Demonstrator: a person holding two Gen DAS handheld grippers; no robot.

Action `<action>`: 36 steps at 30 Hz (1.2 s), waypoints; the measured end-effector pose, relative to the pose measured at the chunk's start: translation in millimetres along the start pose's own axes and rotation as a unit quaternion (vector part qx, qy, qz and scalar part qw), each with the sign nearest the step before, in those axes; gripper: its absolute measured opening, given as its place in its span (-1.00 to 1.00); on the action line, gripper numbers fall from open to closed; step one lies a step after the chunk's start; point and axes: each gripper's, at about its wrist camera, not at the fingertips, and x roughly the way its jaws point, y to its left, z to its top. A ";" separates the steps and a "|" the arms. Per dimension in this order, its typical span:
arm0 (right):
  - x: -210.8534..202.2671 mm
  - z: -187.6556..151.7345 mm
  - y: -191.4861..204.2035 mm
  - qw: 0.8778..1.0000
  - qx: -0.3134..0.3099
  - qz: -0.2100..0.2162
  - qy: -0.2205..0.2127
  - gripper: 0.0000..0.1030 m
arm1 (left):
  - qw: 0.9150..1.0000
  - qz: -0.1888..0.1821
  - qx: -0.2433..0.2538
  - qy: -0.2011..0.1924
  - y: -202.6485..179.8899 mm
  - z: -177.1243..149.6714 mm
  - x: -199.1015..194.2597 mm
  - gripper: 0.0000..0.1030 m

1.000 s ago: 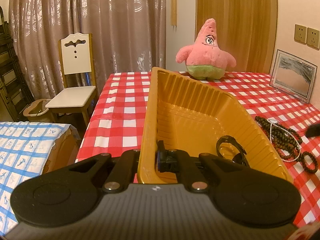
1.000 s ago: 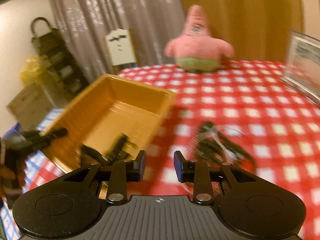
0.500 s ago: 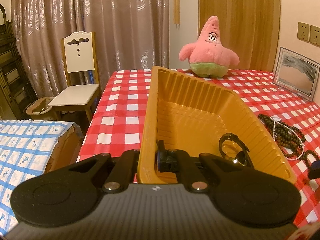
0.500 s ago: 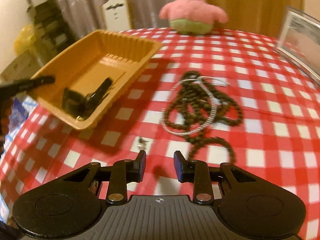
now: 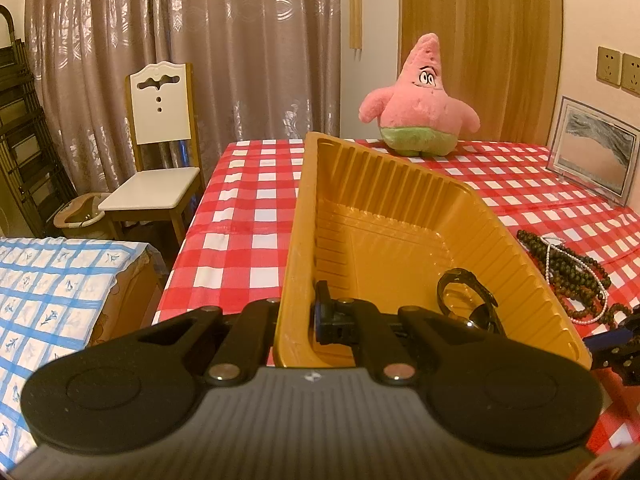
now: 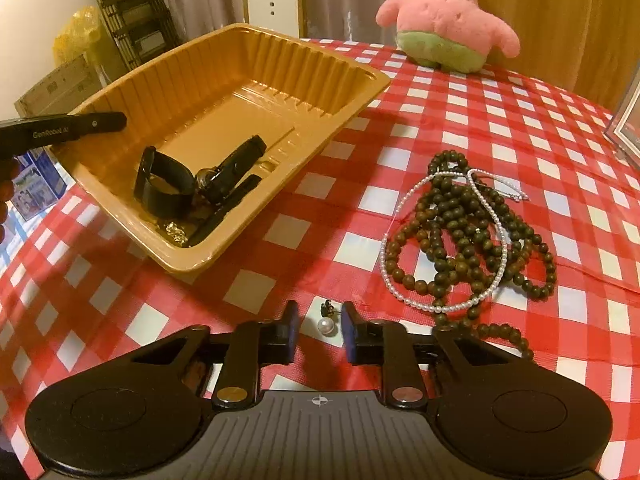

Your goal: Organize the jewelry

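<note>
Closing right gripper point(image 6: 319, 330) straddles pearl earring point(image 6: 325, 326), untouched; left gripper point(image 5: 296, 316) clamps tray point(image 5: 296, 240) rim

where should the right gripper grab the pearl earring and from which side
Grip the pearl earring across its round white bead, coming down from above. It lies flat on the tablecloth, its dark stud end pointing away, too thin to pinch. The right gripper already straddles it, jaws closing, pads not yet touching. Judging by that, closing straight on the bead's widest part should work best.
</note>
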 end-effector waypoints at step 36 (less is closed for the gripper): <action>12.9 80.2 55.2 0.990 -0.002 0.101 -0.095 -0.84 | 1.000 -0.002 -0.001 0.003 -0.8 -0.9 2.6 -0.93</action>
